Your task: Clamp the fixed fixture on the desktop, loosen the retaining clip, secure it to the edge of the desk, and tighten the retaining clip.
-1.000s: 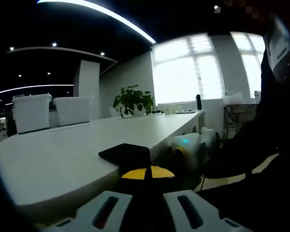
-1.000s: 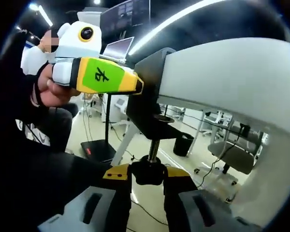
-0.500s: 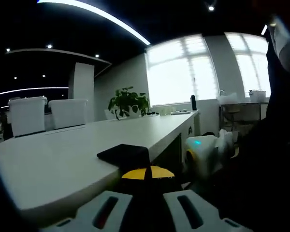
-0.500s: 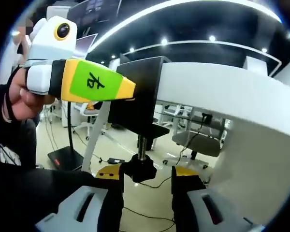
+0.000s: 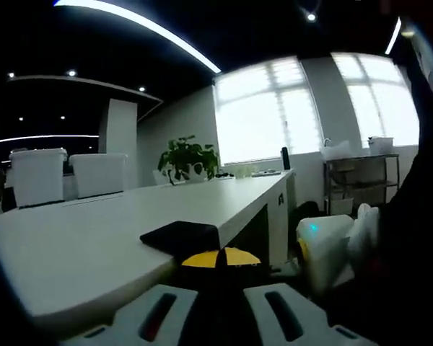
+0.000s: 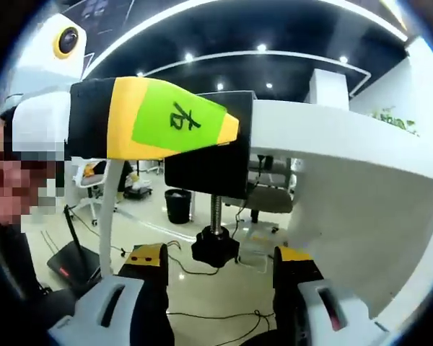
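Room: an office with dark ceiling, strip lights, bright windows (image 5: 317,108) and a plant (image 5: 189,155) at the far end of a long white counter (image 5: 94,231).
Fixture: the black clamp fixture (image 6: 209,166) sits over the counter edge; in the left gripper view its flat top plate (image 5: 180,236) lies on the counter surface, at 12 o'clock from the jaws. It is placed so because the edge must go between plate and screw pad.
Retaining clip: the threaded screw with black knob (image 6: 215,249) hangs under the fixture, pointing to the floor, near 6 o'clock of the fixture body.
Left hand-held gripper (image 5: 220,295): its jaws look closed on the fixture body, probably to keep it steady; in the right gripper view this green and yellow tool (image 6: 155,126) meets the fixture from 9 o'clock.
Right hand-held gripper (image 6: 218,285): released, its jaws stand apart on both sides of the knob without touching it.
Judgement: the knob probably needs another turn for tightening; how tight it is now, I cannot tell.
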The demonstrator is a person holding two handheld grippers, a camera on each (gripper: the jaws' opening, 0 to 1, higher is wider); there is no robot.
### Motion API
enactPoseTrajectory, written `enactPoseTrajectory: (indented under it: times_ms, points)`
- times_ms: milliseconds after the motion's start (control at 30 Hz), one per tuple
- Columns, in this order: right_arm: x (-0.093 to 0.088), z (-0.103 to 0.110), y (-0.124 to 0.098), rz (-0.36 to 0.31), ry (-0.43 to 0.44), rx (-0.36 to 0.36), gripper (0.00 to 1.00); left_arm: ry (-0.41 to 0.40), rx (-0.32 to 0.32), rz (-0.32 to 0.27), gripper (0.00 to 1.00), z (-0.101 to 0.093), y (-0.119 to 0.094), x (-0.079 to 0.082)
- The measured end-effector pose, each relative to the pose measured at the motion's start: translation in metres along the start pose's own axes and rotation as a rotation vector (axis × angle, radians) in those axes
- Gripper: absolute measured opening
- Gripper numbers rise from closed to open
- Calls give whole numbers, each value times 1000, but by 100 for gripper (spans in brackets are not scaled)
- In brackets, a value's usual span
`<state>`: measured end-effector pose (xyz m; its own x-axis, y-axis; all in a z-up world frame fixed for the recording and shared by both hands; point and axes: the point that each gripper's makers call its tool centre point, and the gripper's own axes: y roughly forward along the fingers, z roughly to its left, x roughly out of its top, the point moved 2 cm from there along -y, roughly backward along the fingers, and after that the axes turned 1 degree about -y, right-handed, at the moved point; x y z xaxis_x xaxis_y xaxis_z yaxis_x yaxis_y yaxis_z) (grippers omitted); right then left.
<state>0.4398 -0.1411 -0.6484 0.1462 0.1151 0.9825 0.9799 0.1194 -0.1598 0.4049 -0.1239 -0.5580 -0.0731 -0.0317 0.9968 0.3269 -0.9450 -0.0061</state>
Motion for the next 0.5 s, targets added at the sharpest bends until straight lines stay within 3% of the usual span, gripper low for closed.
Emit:
enactPoseTrajectory:
  times_ms: [200,400,467,500]
  points:
    - [3,3,9,0,26,-42,54,1,-10,-8,2,2,3,-1]
    - [2,5,17,13,98,-73,41,7,-11,-10,2,1,4,-2]
    - [5,6,14,3,92,-80,25,11,-11,-9,2,1,4,-2]
    - [4,5,13,9,85,-93,24,15,-10,-8,2,1,4,-2]
